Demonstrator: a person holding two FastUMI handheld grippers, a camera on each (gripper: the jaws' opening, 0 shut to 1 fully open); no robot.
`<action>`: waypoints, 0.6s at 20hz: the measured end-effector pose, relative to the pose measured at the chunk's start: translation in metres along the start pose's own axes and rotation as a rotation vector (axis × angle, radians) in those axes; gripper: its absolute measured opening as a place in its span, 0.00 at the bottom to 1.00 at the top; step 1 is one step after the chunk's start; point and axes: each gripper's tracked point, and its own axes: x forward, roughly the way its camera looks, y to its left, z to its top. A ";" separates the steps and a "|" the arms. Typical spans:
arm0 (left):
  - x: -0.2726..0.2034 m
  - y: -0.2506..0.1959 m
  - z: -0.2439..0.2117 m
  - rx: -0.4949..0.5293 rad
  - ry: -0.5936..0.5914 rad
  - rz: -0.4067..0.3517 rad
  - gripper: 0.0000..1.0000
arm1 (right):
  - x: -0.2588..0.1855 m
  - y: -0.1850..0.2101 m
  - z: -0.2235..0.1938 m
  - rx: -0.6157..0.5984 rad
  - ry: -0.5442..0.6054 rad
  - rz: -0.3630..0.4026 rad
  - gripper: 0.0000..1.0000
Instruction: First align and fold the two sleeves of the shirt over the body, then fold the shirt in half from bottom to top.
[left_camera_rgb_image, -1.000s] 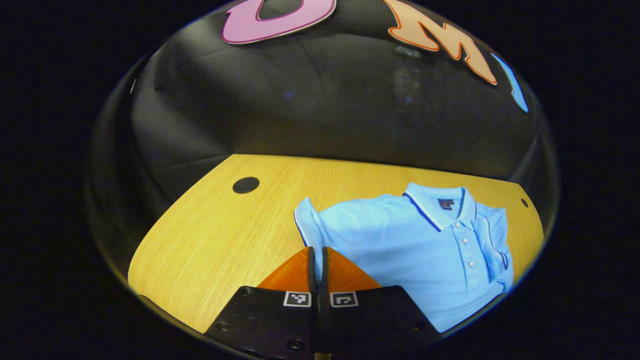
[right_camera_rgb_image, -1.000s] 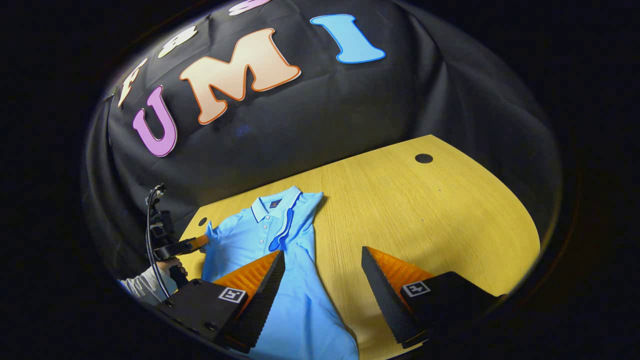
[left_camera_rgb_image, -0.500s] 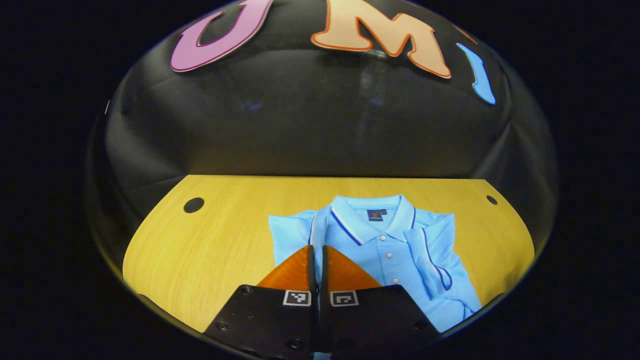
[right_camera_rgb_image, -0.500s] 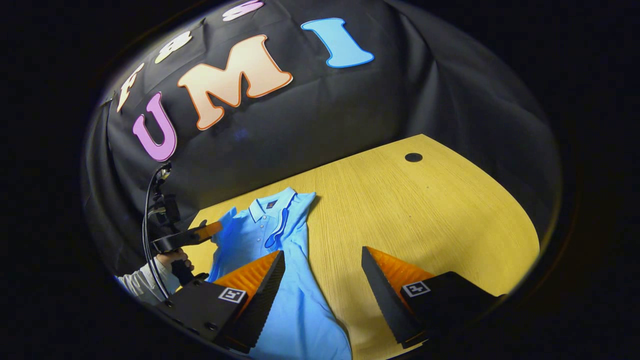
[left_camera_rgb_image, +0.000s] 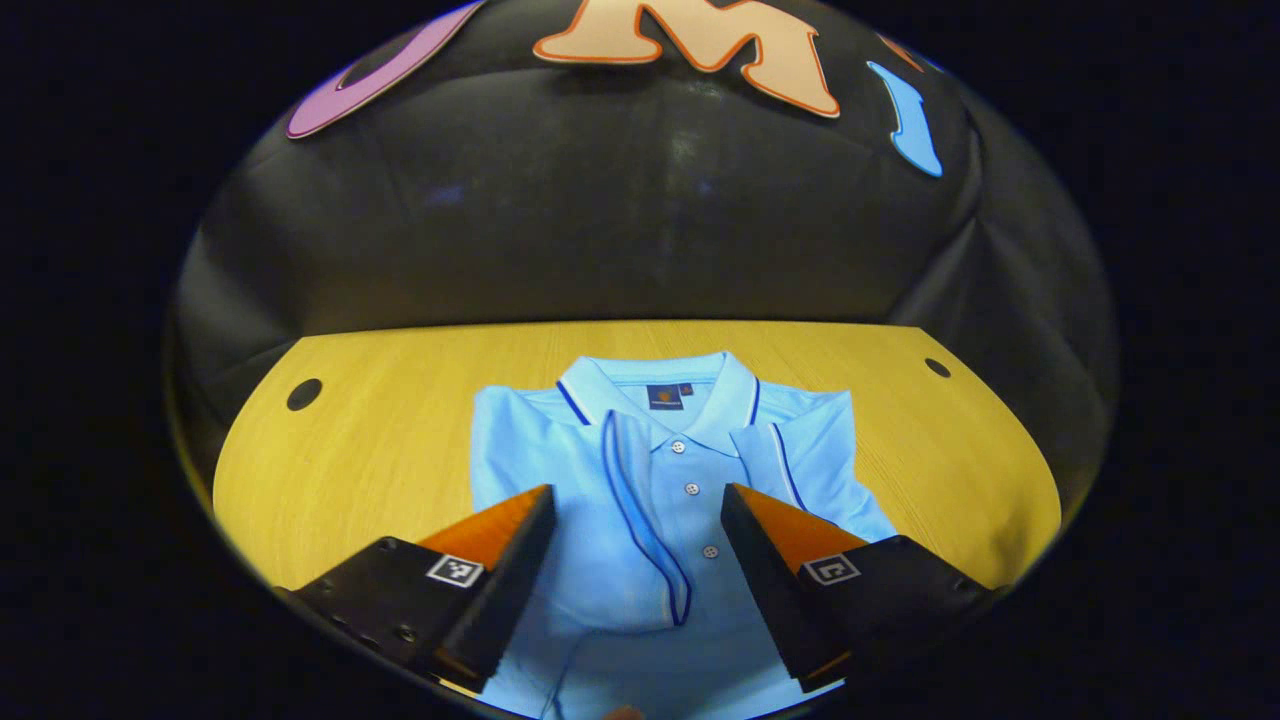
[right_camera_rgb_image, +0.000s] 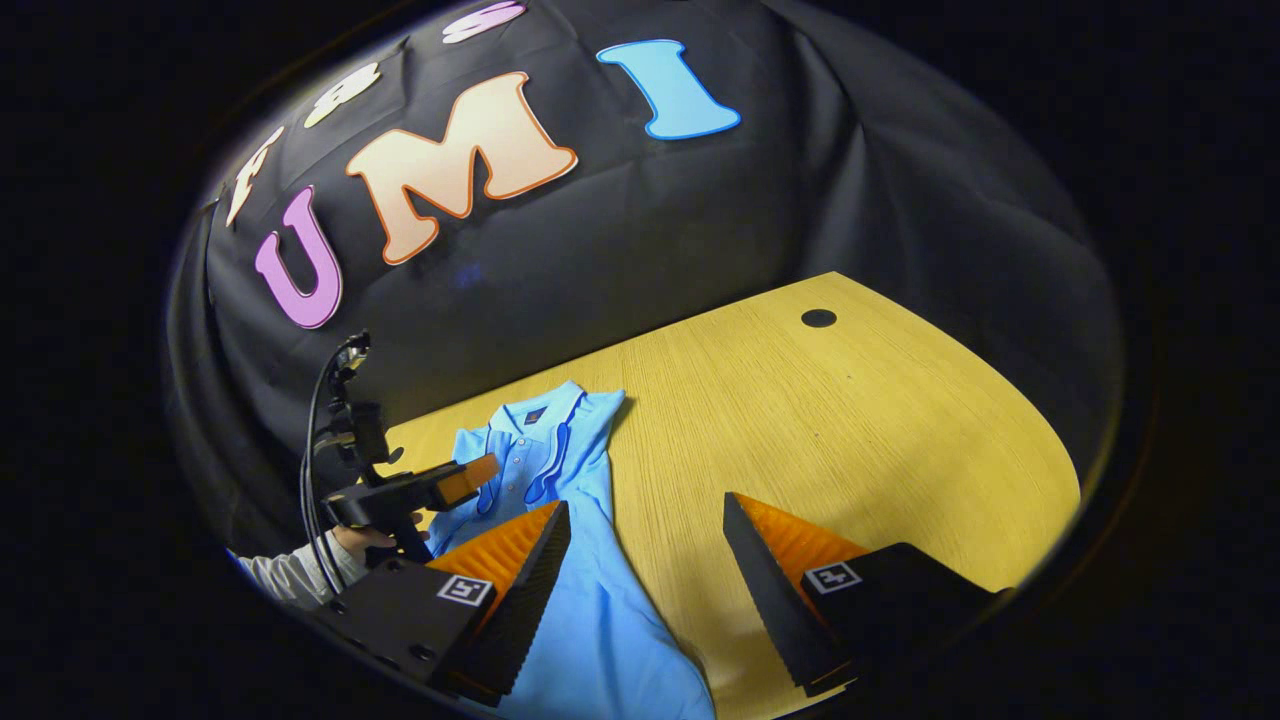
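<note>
A light blue polo shirt lies face up on the wooden table, collar toward the far wall. Both sleeves lie folded inward: the left sleeve with its dark trim runs down beside the buttons, and the right sleeve rests on the other side. My left gripper hovers open above the chest, nothing between its fingers. In the right gripper view the shirt stretches toward me, and my right gripper is open over its right edge and the table. The left gripper hangs above the chest, held by a hand.
Round dark holes sit in the tabletop's far corners. Bare wood spreads left of the shirt and widely to its right. A cable rises behind the left gripper. The black cloth wall stands close behind the table.
My left gripper carried the left sleeve inward over the chest, then opened and let it go. The right gripper stayed open and barely moved.
</note>
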 end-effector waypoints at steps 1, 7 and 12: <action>-0.012 0.004 0.005 -0.010 -0.024 -0.001 0.95 | -0.003 0.004 -0.001 -0.013 -0.012 0.003 0.97; -0.123 0.038 0.009 -0.004 -0.132 0.072 0.96 | -0.042 0.026 -0.026 -0.172 -0.058 0.052 0.97; -0.216 0.047 -0.022 0.029 -0.171 0.071 0.95 | -0.086 0.026 -0.068 -0.225 -0.046 0.054 0.97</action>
